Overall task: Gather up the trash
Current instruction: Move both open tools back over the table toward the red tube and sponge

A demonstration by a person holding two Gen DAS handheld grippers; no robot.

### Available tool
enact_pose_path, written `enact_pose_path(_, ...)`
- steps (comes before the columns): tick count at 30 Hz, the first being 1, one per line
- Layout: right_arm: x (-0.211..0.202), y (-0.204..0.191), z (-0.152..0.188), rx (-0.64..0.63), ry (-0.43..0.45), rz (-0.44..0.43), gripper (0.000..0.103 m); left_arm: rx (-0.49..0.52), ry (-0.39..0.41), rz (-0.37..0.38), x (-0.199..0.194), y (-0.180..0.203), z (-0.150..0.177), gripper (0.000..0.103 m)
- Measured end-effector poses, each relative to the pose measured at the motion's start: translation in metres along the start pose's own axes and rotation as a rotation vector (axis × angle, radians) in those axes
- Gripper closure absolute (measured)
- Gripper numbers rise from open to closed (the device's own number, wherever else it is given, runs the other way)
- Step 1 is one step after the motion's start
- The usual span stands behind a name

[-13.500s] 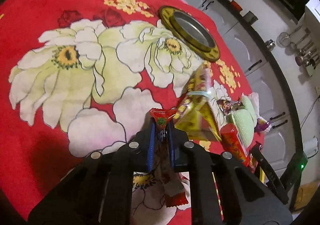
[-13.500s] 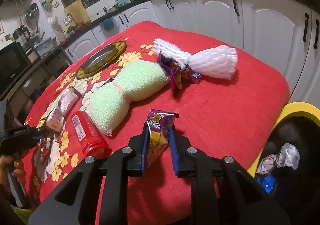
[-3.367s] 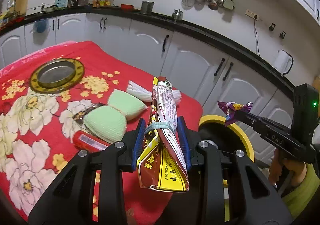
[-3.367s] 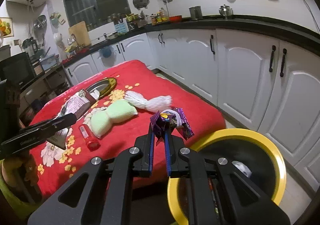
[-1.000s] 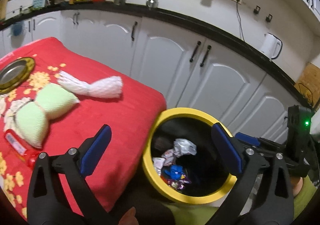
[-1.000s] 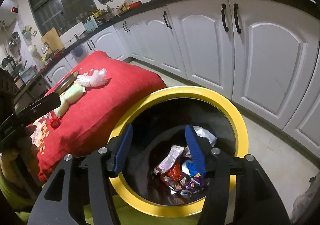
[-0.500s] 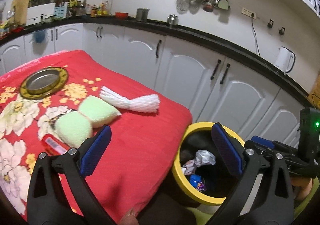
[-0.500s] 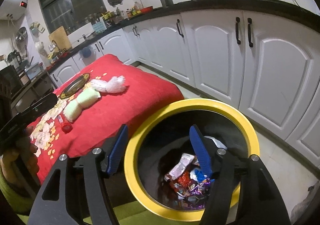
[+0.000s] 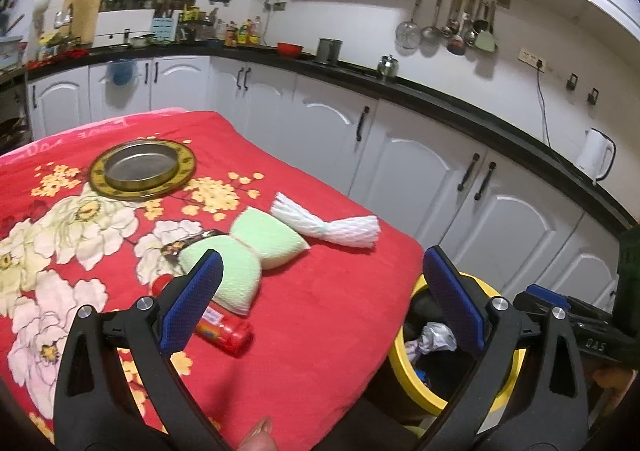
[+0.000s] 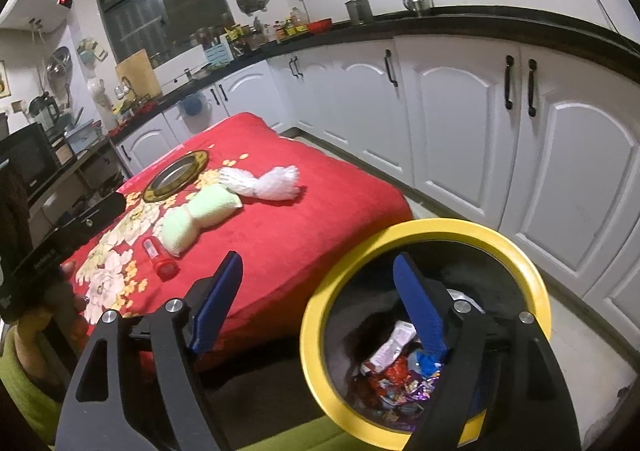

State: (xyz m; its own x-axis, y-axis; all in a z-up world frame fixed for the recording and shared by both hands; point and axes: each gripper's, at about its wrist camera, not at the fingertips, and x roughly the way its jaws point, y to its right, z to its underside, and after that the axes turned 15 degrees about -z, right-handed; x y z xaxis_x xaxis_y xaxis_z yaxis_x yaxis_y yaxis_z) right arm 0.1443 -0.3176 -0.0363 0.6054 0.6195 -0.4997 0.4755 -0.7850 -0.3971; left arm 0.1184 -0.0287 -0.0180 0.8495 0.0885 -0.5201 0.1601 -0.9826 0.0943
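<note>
My left gripper (image 9: 320, 263) stands wide open and empty over the red cloth's near corner. Beyond it lie a red tube (image 9: 224, 327), a pale green foam net (image 9: 256, 247), a white foam net (image 9: 332, 225) and a dark wrapper (image 9: 188, 243) half hidden behind the green one. My right gripper (image 10: 318, 263) hangs above the left rim of the yellow-rimmed bin (image 10: 520, 263); its jaws are opening with nothing between them. Several wrappers (image 10: 400, 367) lie in the bin's bottom. The same nets (image 10: 196, 215) and tube (image 10: 160, 257) show on the table.
A gold-rimmed metal plate (image 9: 140, 171) sits at the far side of the flowered red cloth (image 9: 320, 311). White cabinets (image 10: 460, 131) under a black counter run behind the table and bin. The bin (image 9: 404, 371) stands on the floor off the table's right corner.
Both grippers have risen and drawn back from the bin; the left view has swung toward the table. The right jaws have spread wider. The left jaws stay wide.
</note>
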Motion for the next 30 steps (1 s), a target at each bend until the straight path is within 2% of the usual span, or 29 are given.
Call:
enact_pose_path(12, 0.030, -0.038, -0.027, -0.076, -0.015, -0.067, 0.026, -0.037, 0.015, -0.086, -0.002, -0.035, -0.004, 0.011)
enact_pose_path(18, 0.059, -0.056, -0.040, -0.107, -0.042, -0.105, 0.026, -0.079, -0.024, -0.148, 0.007, -0.060, -0.004, 0.011)
enact_pose_path(25, 0.108, -0.069, -0.054, -0.095, -0.092, -0.151, 0.026, -0.150, -0.097, -0.169, 0.028, -0.091, 0.005, 0.011)
enact_pose_path(26, 0.118, -0.069, -0.055, -0.086, -0.105, -0.154, 0.026, -0.161, -0.108, -0.170, 0.030, -0.094, 0.006, 0.012)
enact_pose_path(28, 0.133, -0.067, -0.056, -0.065, -0.130, -0.165, 0.026, -0.192, -0.145, -0.172, 0.039, -0.103, 0.012, 0.022)
enact_pose_path(30, 0.152, -0.063, -0.057, -0.037, -0.164, -0.171, 0.026, -0.216, -0.173, -0.167, 0.045, -0.109, 0.015, 0.027)
